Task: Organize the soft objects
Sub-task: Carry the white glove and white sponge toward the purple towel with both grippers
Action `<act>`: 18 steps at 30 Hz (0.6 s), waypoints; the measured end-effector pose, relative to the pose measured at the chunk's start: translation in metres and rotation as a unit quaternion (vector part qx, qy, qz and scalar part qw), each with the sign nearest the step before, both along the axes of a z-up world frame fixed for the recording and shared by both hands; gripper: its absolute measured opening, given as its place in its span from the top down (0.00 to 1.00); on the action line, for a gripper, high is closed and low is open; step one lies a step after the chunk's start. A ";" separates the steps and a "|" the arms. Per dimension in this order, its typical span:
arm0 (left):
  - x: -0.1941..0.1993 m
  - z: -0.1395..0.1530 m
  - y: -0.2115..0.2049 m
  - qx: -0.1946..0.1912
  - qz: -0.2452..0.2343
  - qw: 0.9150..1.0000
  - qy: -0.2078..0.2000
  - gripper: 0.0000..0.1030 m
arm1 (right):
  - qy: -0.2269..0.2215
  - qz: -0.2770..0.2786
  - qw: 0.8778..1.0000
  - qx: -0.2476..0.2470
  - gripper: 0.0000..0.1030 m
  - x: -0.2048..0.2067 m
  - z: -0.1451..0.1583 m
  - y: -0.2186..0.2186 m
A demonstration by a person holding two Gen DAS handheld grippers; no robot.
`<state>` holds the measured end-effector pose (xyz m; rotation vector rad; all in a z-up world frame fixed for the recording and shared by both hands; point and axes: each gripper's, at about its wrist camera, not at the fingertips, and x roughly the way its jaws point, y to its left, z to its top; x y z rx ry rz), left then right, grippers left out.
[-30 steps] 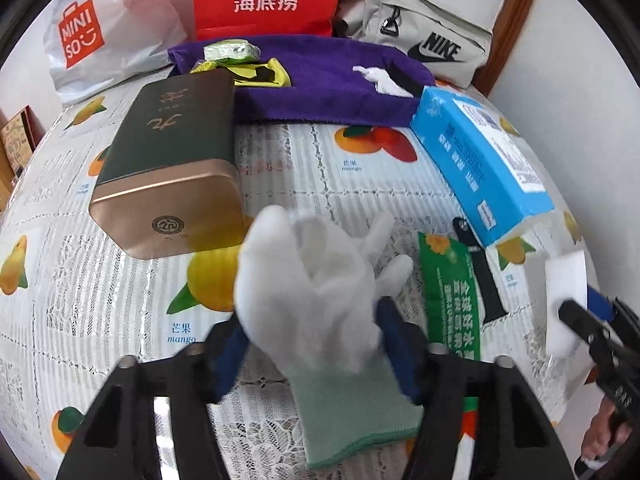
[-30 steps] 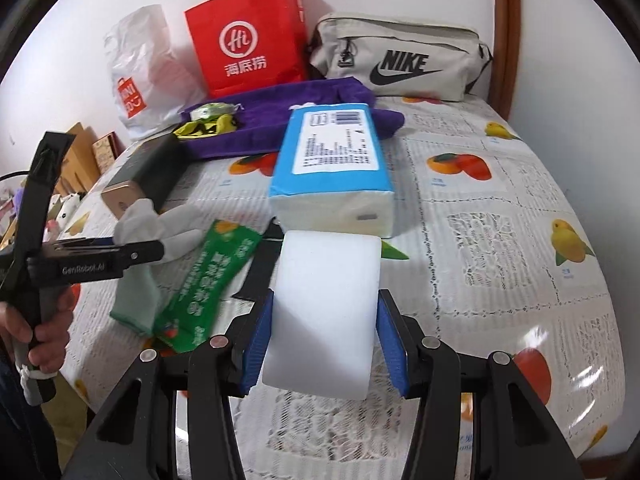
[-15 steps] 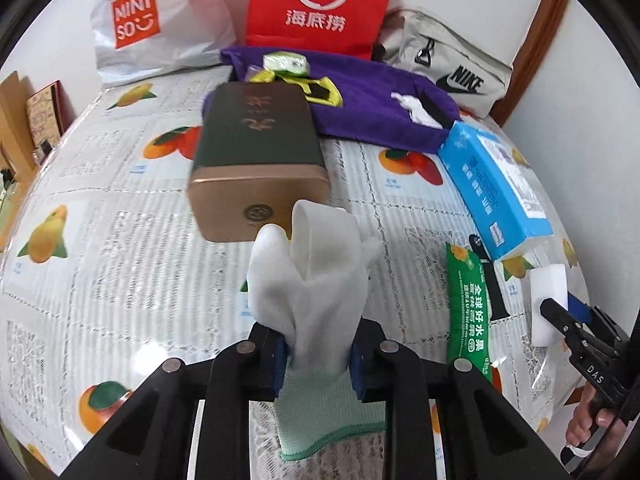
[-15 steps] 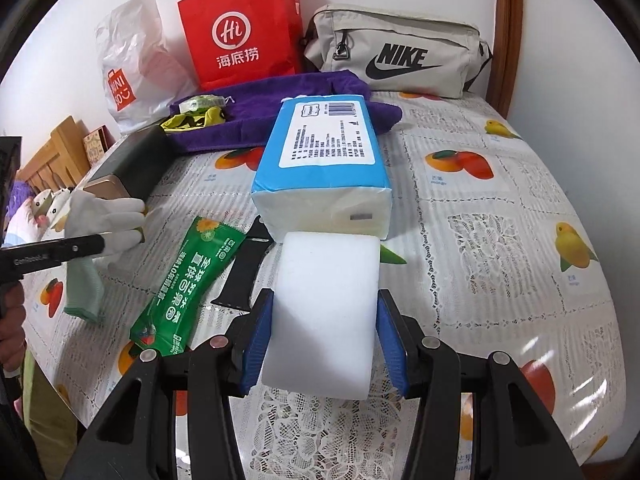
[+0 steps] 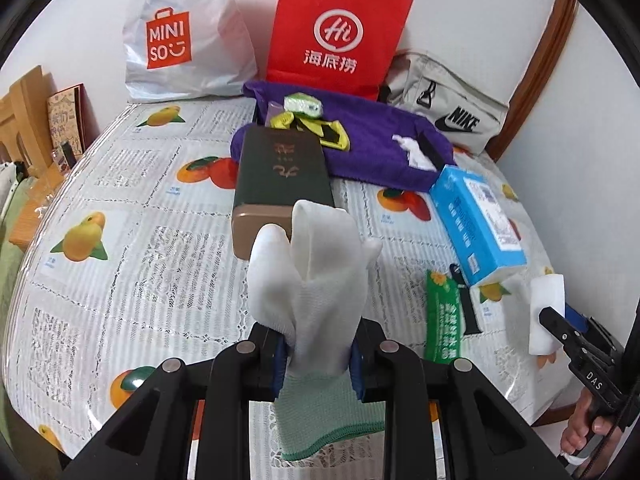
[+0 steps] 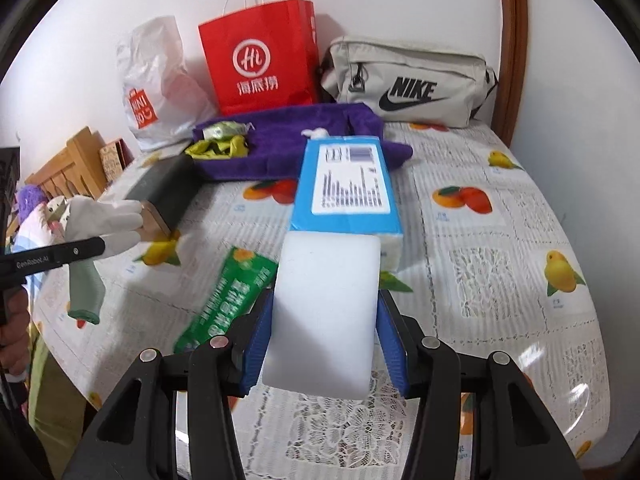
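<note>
The left hand-held gripper (image 5: 318, 356) is clamped on a white glove (image 5: 316, 276) whose green cuff hangs below its jaws, clear of the fruit-print bench (image 5: 160, 248), while the right hand-held gripper (image 6: 326, 338) is pinched on a white foam block (image 6: 326, 312) just in front of the blue tissue pack (image 6: 346, 184).

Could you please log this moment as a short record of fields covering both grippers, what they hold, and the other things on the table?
left gripper: shut on white glove, green cuff hanging below
right gripper: shut on white sponge block
surface: table with fruit-print cover
purple towel: far side of the table, small items lying on it
blue tissue pack: just beyond the sponge block
green sachet: flat on the cover, left of the right gripper
dark green box: beyond the glove
back row: white bag, red bag, grey pouch
</note>
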<state>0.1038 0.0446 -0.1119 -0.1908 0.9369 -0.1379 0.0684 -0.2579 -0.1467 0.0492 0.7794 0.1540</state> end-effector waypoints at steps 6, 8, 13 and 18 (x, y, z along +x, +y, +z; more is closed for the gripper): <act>-0.004 0.017 0.001 -0.001 -0.002 1.000 -0.016 0.77 | -0.015 -0.002 1.000 0.002 0.52 -0.002 0.020 -0.001; -0.005 0.024 0.000 0.002 -0.001 1.000 -0.023 0.77 | -0.018 -0.001 1.000 0.006 0.52 -0.002 0.027 -0.001; -0.004 0.039 0.003 -0.008 0.013 0.999 -0.028 0.77 | -0.028 0.000 1.000 0.000 0.51 0.002 0.042 0.004; -0.005 0.051 -0.003 -0.005 0.004 0.999 -0.041 0.77 | -0.040 0.004 0.999 -0.002 0.52 0.005 0.057 0.009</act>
